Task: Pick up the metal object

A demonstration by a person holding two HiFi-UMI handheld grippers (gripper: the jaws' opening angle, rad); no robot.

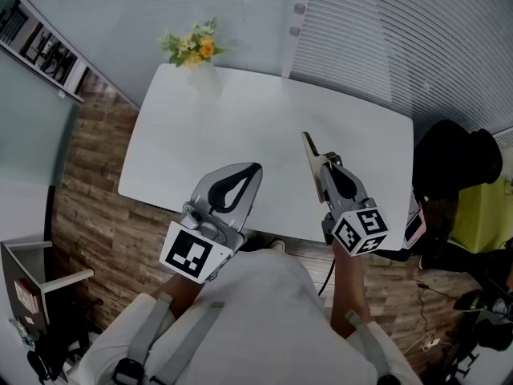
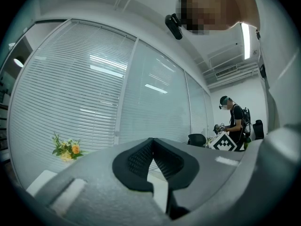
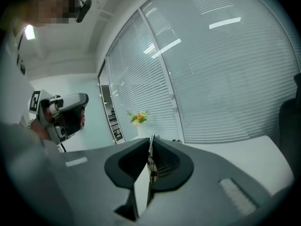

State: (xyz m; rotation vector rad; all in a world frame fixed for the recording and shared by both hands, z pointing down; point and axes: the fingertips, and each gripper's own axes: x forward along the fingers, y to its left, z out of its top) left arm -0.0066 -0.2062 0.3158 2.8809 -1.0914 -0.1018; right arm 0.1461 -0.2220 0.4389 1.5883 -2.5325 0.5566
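The right hand-held gripper [image 1: 322, 169] has its jaws nearly together, pinched on a thin, flat, silvery metal strip [image 1: 309, 146]. The strip stands edge-on between the black ribbed pads [image 3: 165, 162] and pokes out well past the fingertips. It appears to hang clear of the white rectangular surface [image 1: 240, 111], above that surface's near edge, so the pickup looks largely done.

The main risk, as I judge it, is the hold itself. The pads grip only a short part of a smooth, narrow piece, and most of its length juts forward unsupported. A quick swing or roll of the wrist could make the strip pivot between the pads or slide out of them. Easing the squeeze even slightly would probably do the same.

Because the grip sits over the near edge, a dropped strip might miss the surface and land on the brown wood-plank floor [image 1: 88, 207] by the person's feet. The long free end also widens the sweep of any turn, so it could knock the left hand-held gripper [image 1: 255, 170]. That one waits just beside it, jaws together at the tips with nothing between them.

The small white vase of yellow and orange flowers [image 1: 202, 74] stands well apart at the far corner and seems out of danger.
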